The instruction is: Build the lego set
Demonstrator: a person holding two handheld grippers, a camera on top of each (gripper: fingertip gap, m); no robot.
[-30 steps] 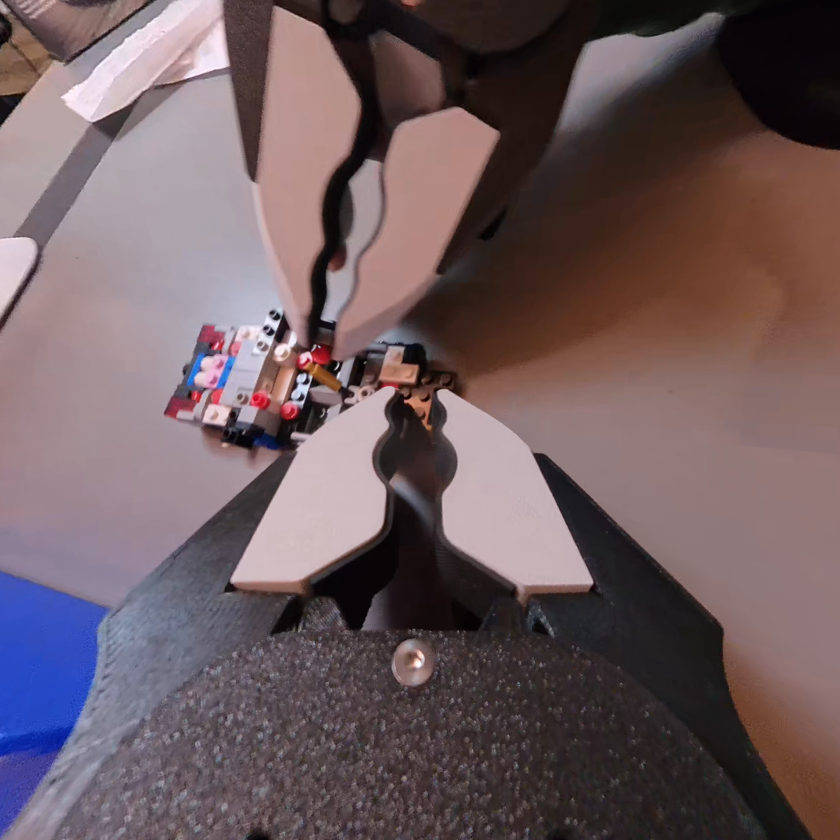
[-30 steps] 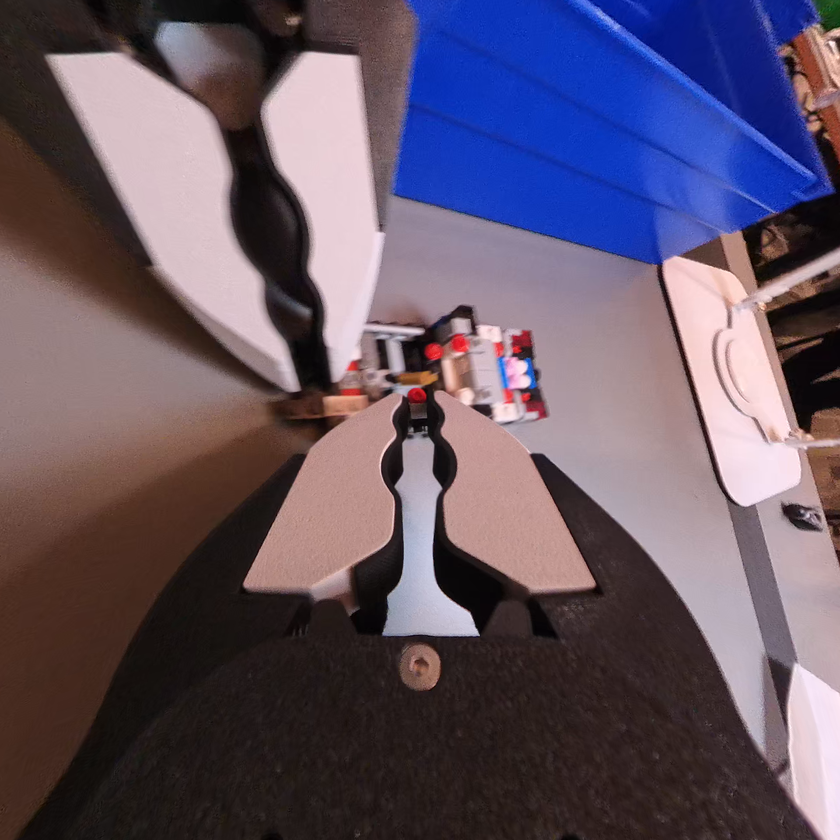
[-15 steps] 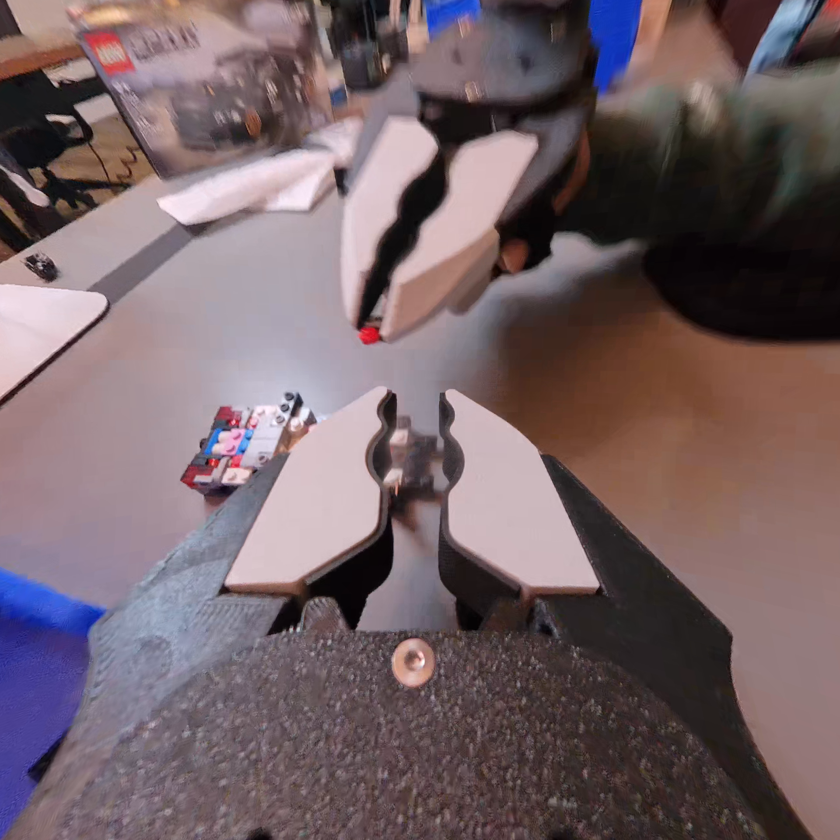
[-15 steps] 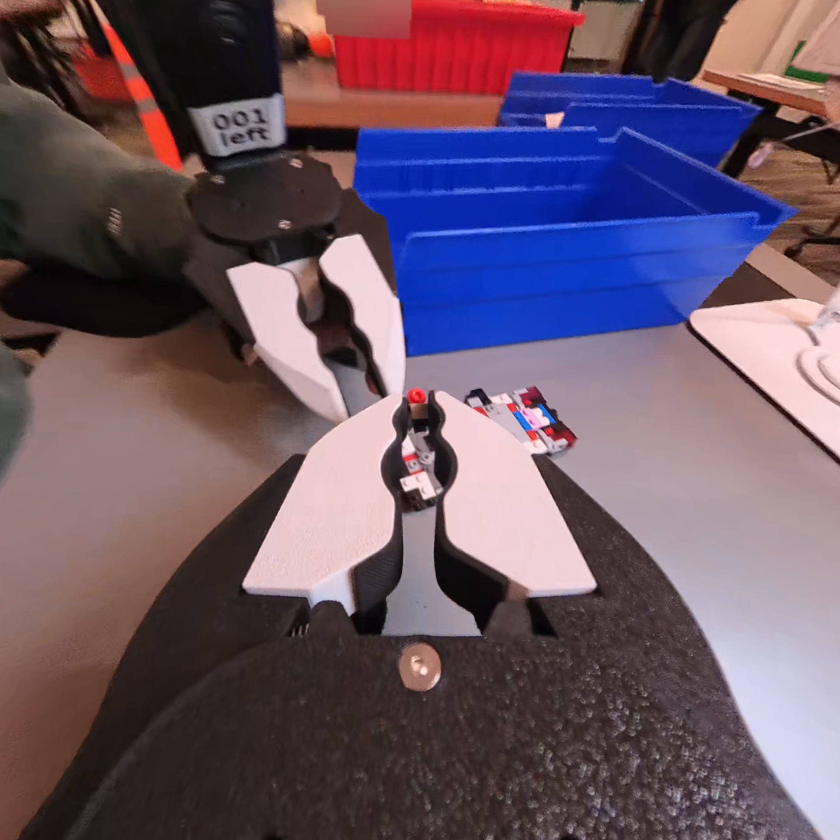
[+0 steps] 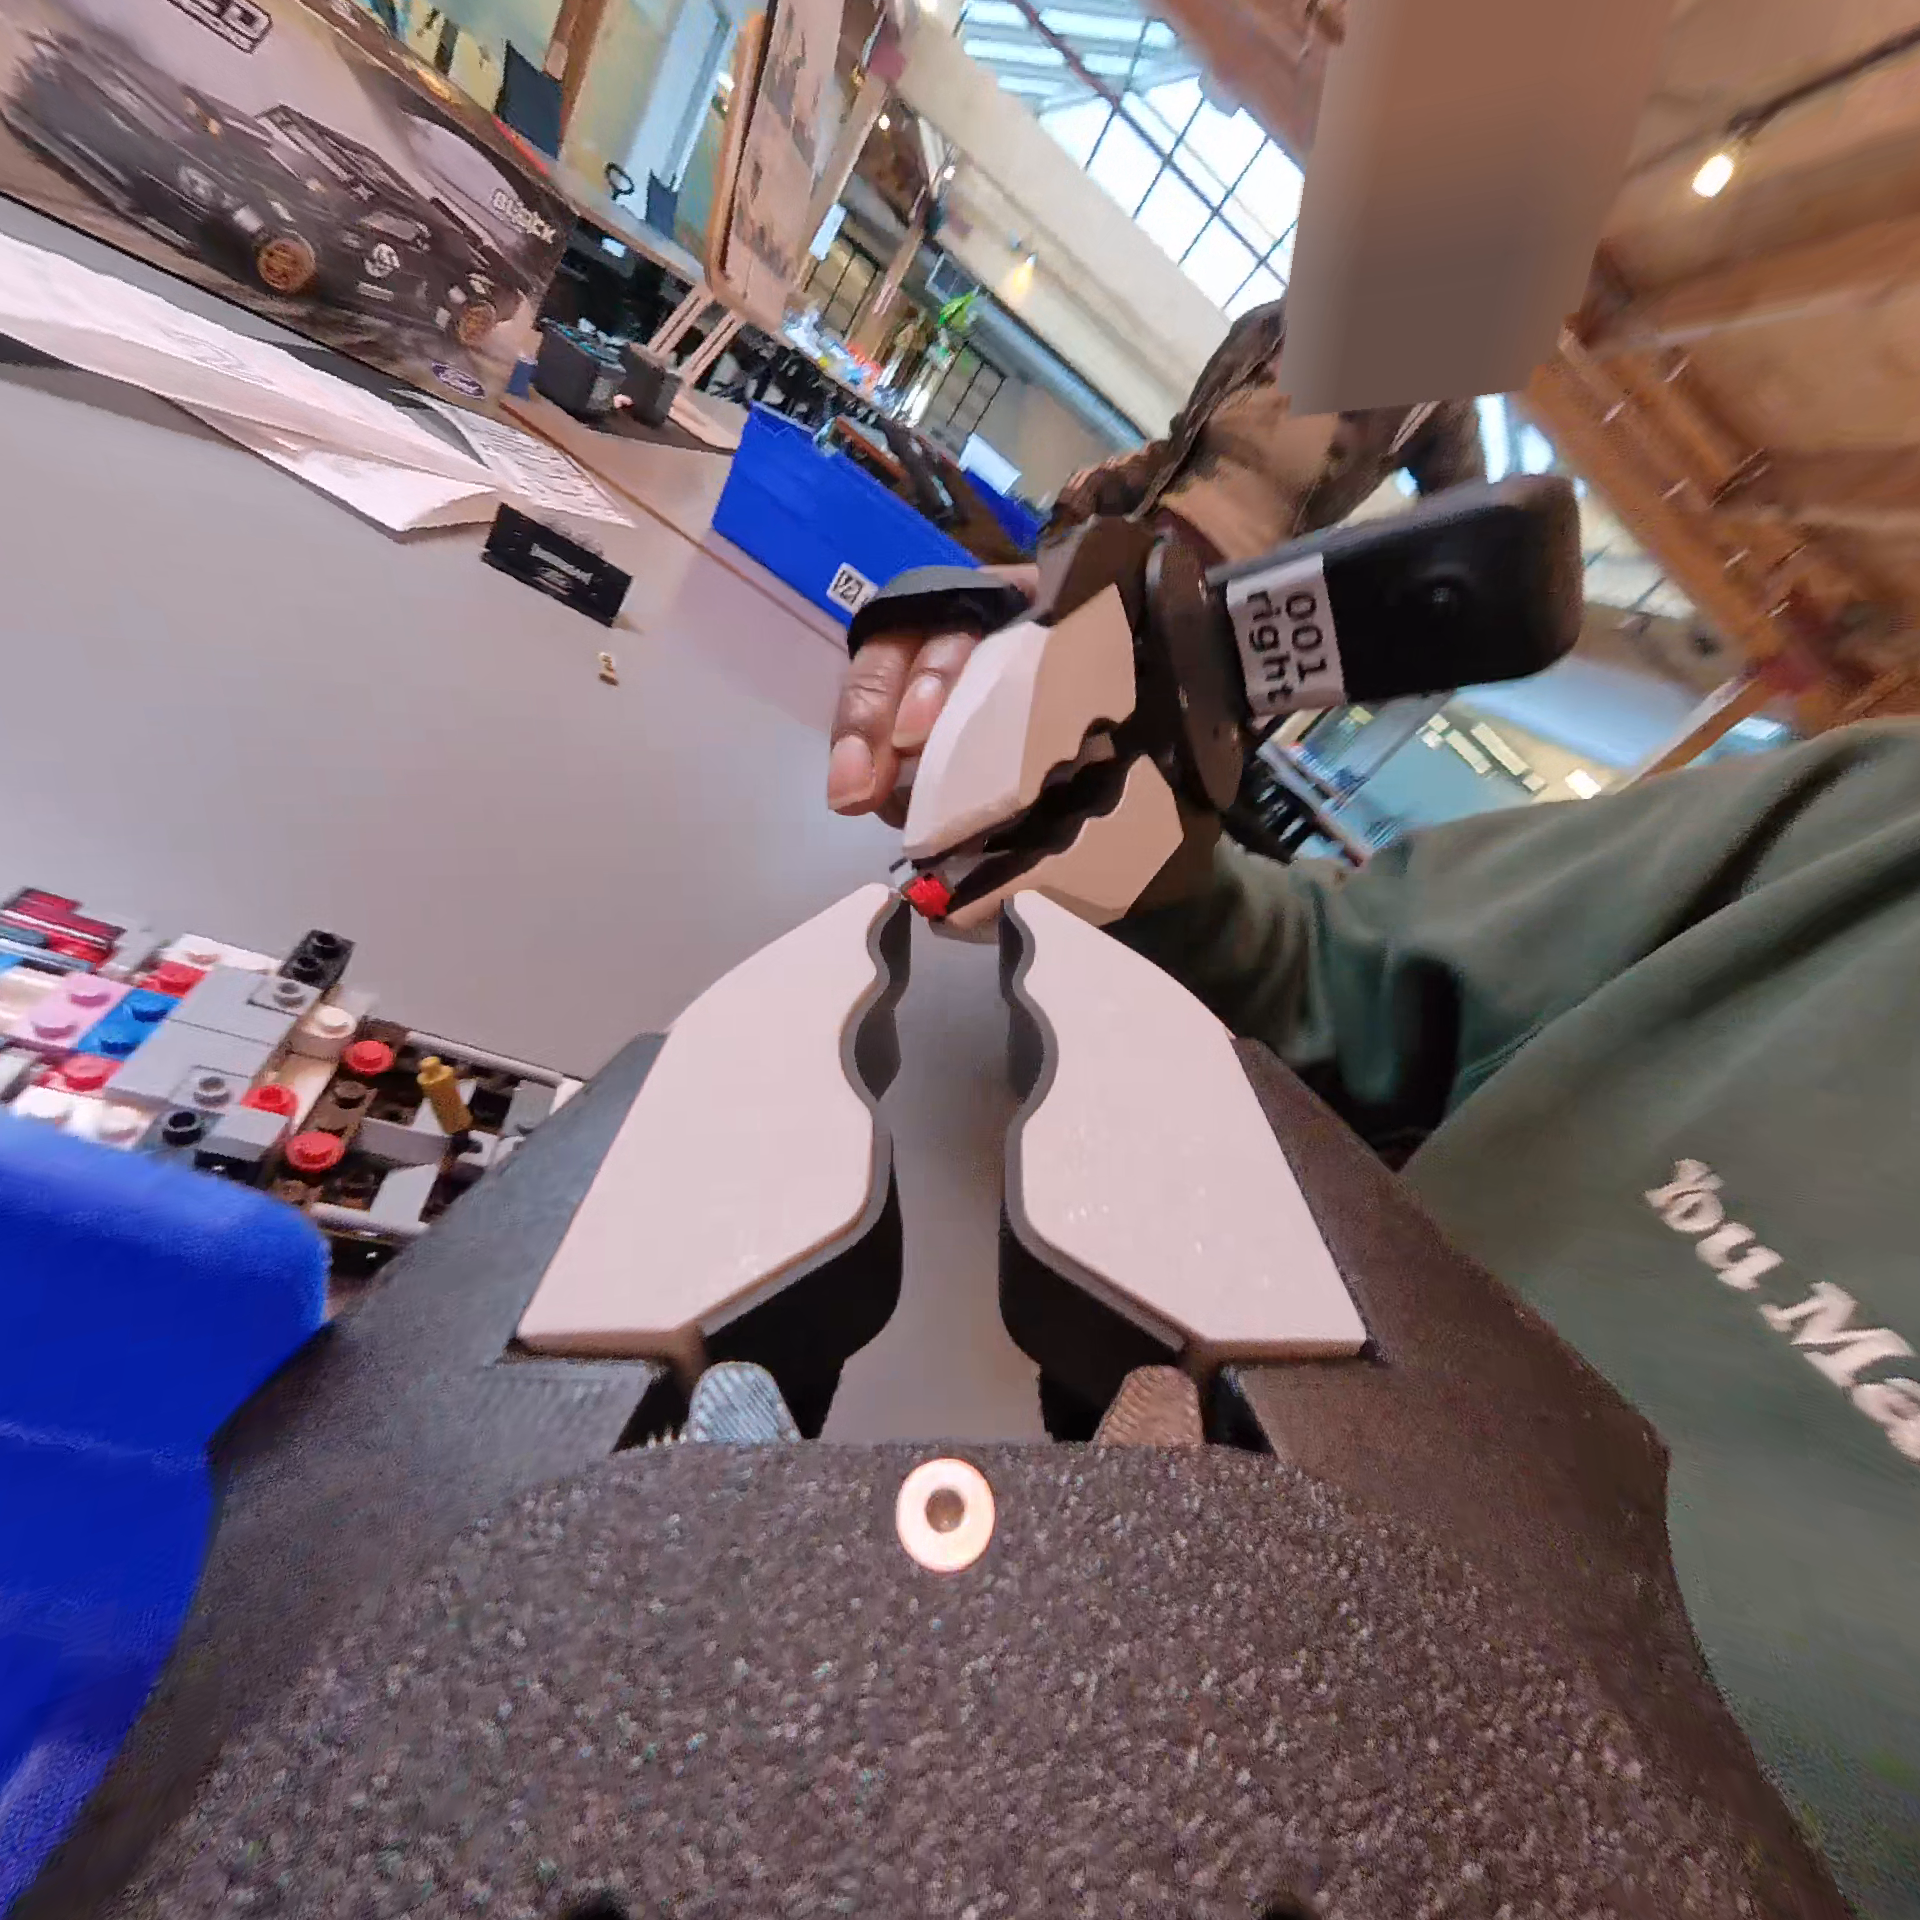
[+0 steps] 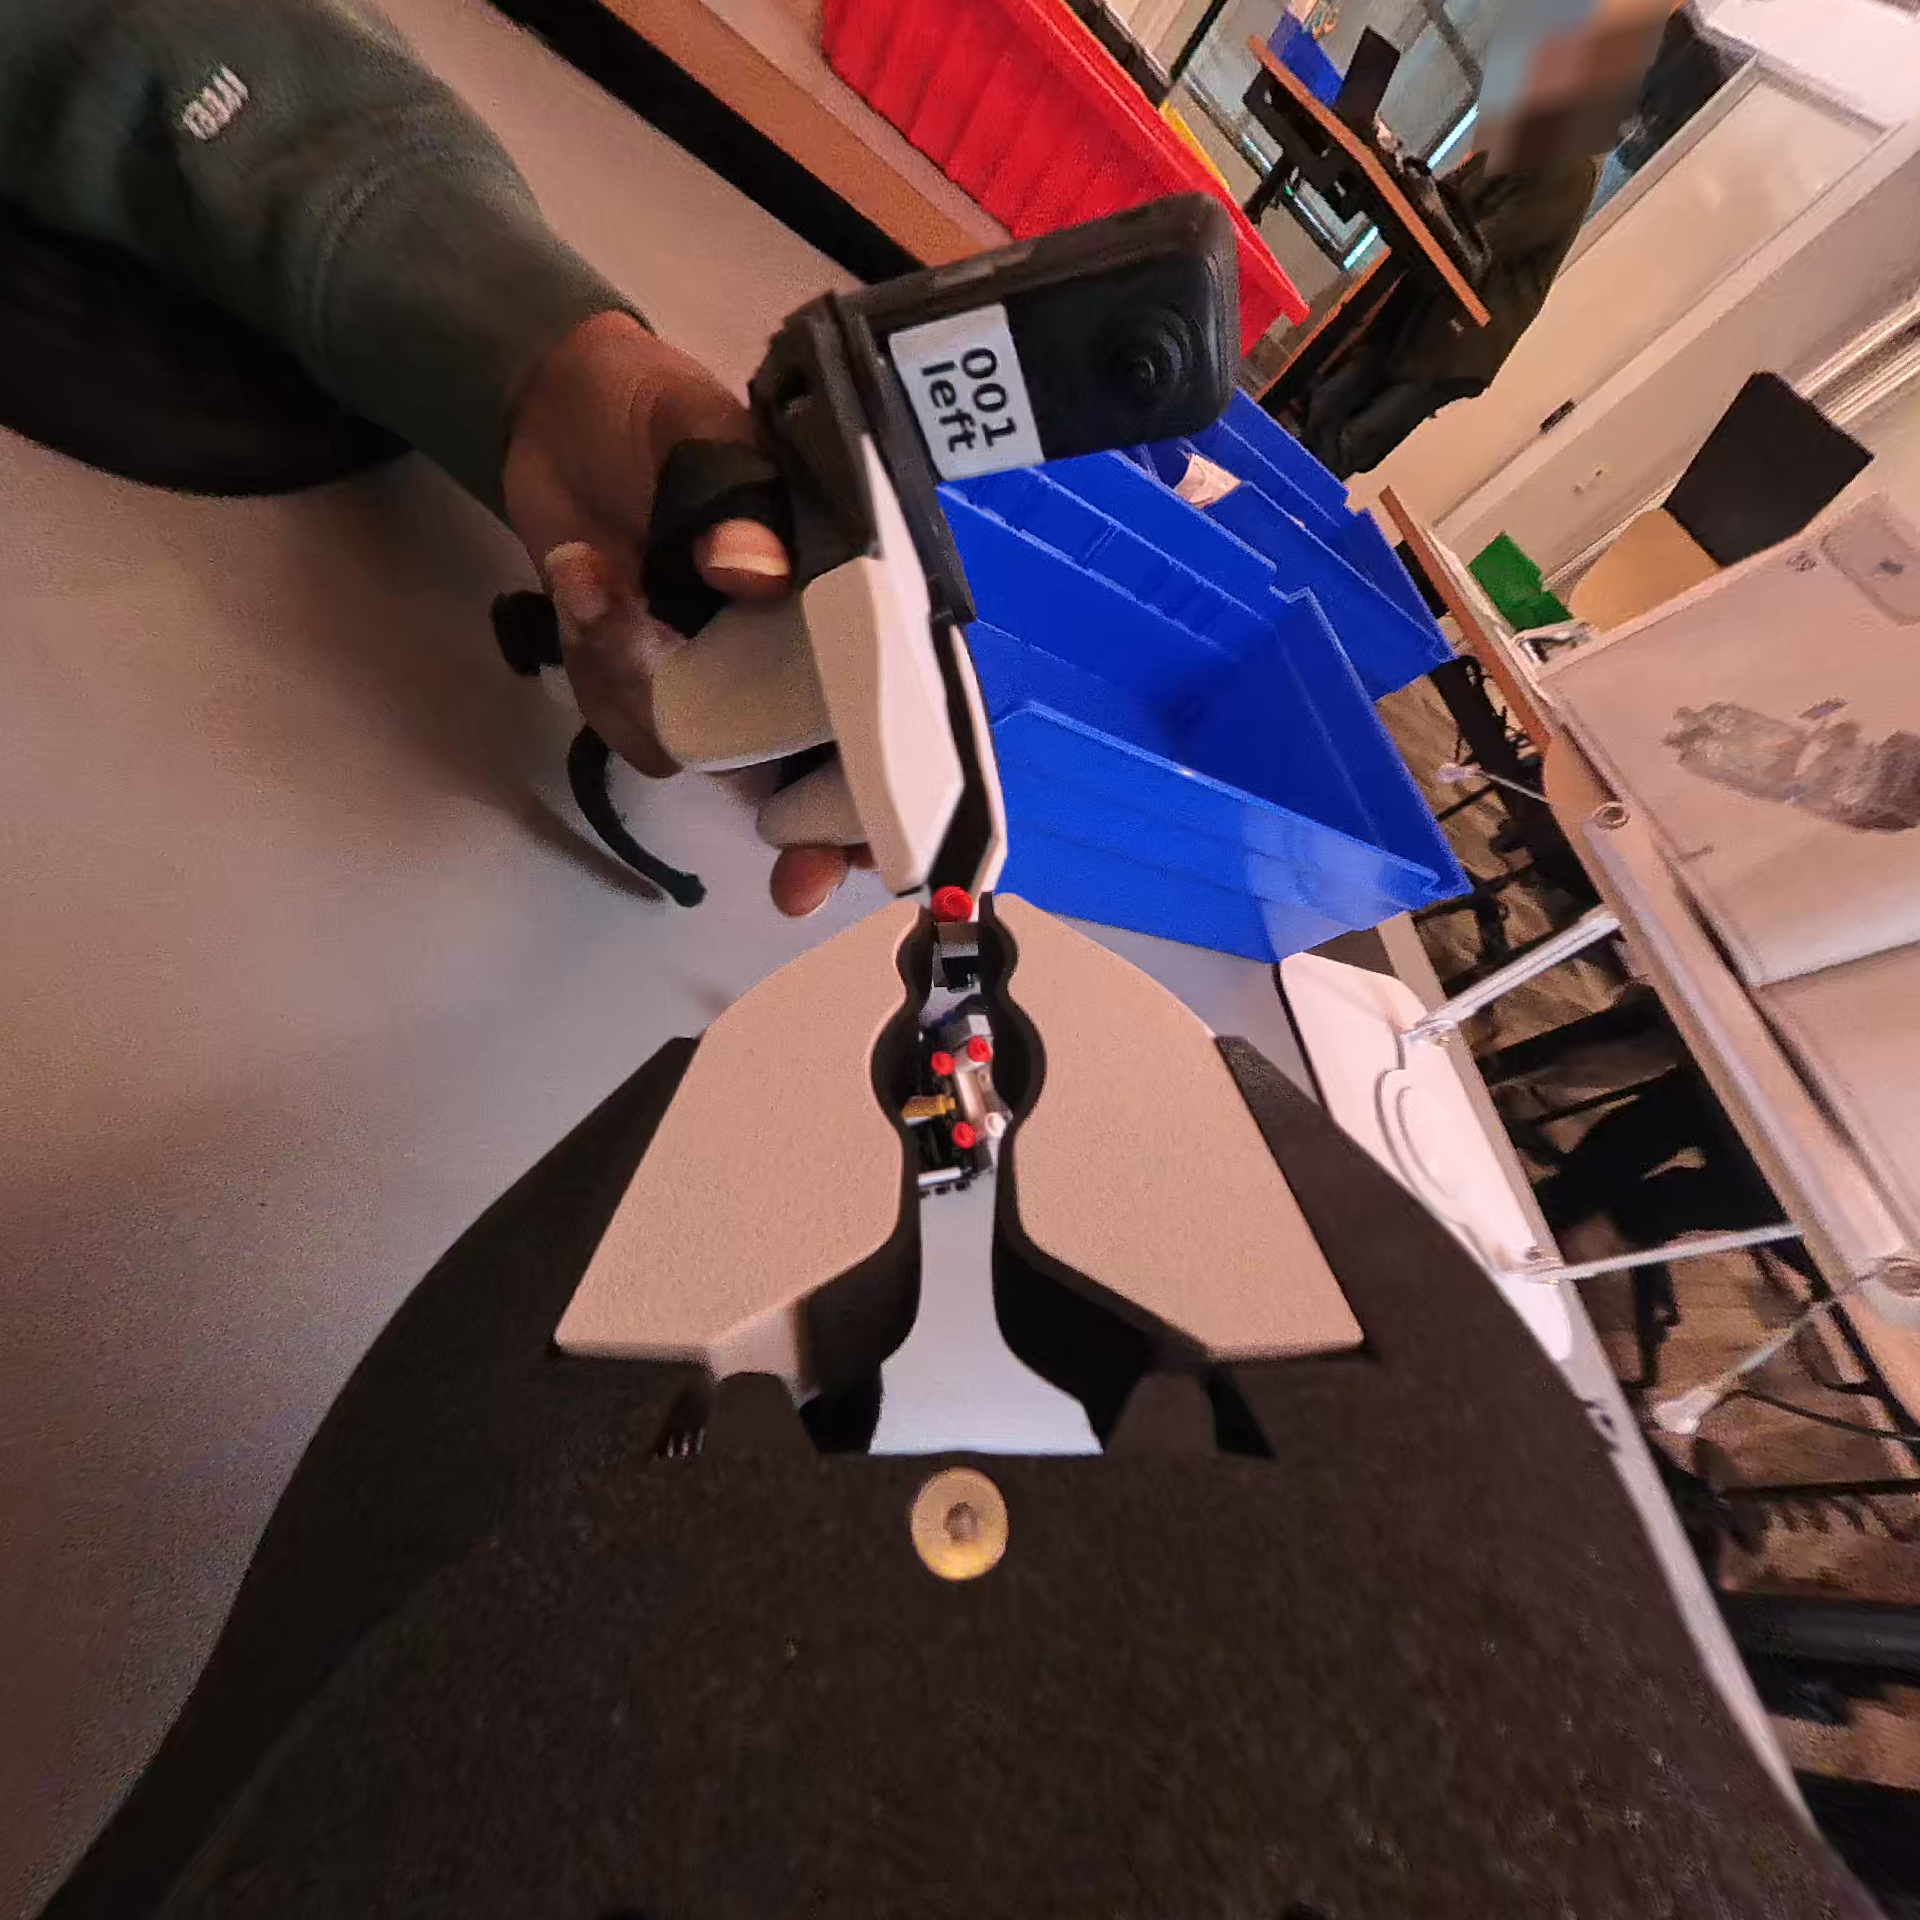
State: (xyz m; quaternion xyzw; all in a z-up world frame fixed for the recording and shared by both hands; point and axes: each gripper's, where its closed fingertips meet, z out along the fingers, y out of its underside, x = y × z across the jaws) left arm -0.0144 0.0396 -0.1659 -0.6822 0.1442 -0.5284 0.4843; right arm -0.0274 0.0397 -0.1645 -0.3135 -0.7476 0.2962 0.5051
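Grey tabletop [image 6: 208, 935] in what looks like a big open workshop, with blue bins [image 6: 1195, 779] stacked behind the flat brick build [image 5: 208, 1060] and a red bin [image 6: 1039, 156] further back past those. So, what's seen:

The flat brick build is lying flat on the table, not touched by anything. Both tools are held up above it and off to one side, tip to tip.

The right gripper [image 6: 954, 914] is pinched down narrow on a small red-topped piece [image 6: 951, 902]: a red stud on a dark little brick, clamped right at the very tips. Probably it's held that far out so the stud end stays exposed and isn't buried between the pads.

The left gripper [image 5: 945, 904] is kept moderately open with nothing clamped. The red-topped piece is poked into the mouth of that gap, close to one fingertip, though actual contact can't be made out. The two tools are turned roughly crosswise to each other, which is likely how the piece's free faces get presented to the open jaws.

Each tool is gripped by a hand [image 6: 613, 540] in a green sleeve, lifted well clear of the build.

Other stuff: a boxed set with a black car pictured on it [image 5: 260, 177] and paper sheets [image 5: 208, 364] are parked beyond the build, likely kept out of the working area. A black plaque [image 5: 556, 566] and one stray tan bit [image 5: 608, 668] lie past the build too. A white board [image 6: 1403, 1091] sits beside it, towards the table edge.
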